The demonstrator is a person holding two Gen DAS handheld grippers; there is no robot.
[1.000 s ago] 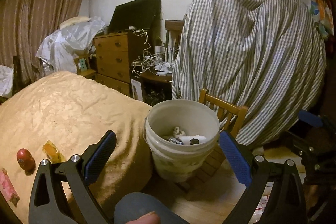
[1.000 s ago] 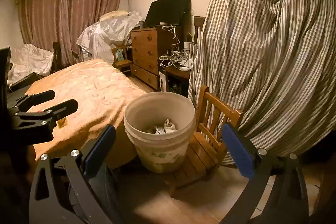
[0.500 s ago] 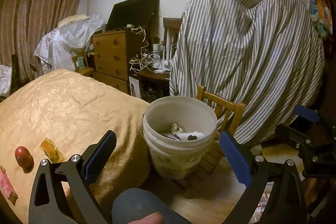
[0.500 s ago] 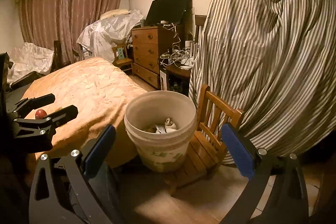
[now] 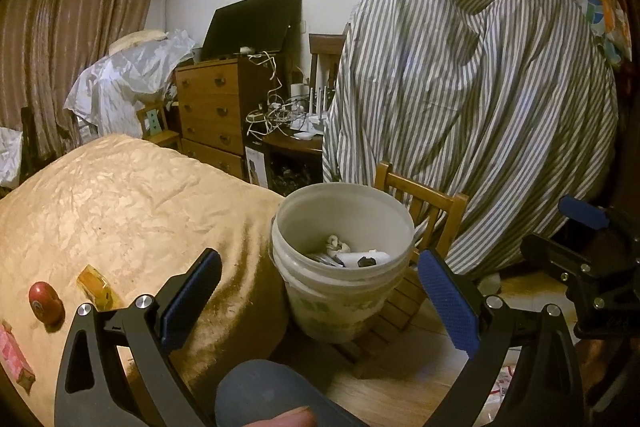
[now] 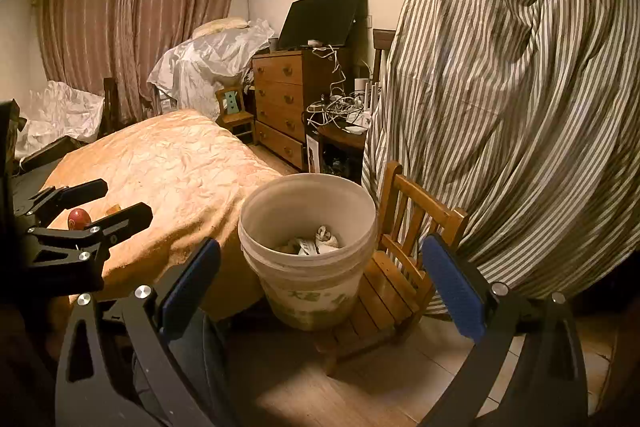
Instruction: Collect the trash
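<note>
A white plastic bucket holding crumpled paper and scraps stands on a small wooden chair beside the bed. On the bedspread lie a red round object, a yellow wrapper and a pink packet. My left gripper is open and empty, hovering before the bucket. My right gripper is open too, nothing between its blue pads. The left gripper shows at the left edge of the right wrist view, above the red object.
The bed with a tan bedspread fills the left. A striped sheet drapes a large pile on the right. A wooden dresser with a black screen stands at the back wall. A person's knee is below.
The left gripper has pulled back and shifted slightly left, so the bucket looks a little smaller and lower. The right gripper has hardly moved. Both stay open.
</note>
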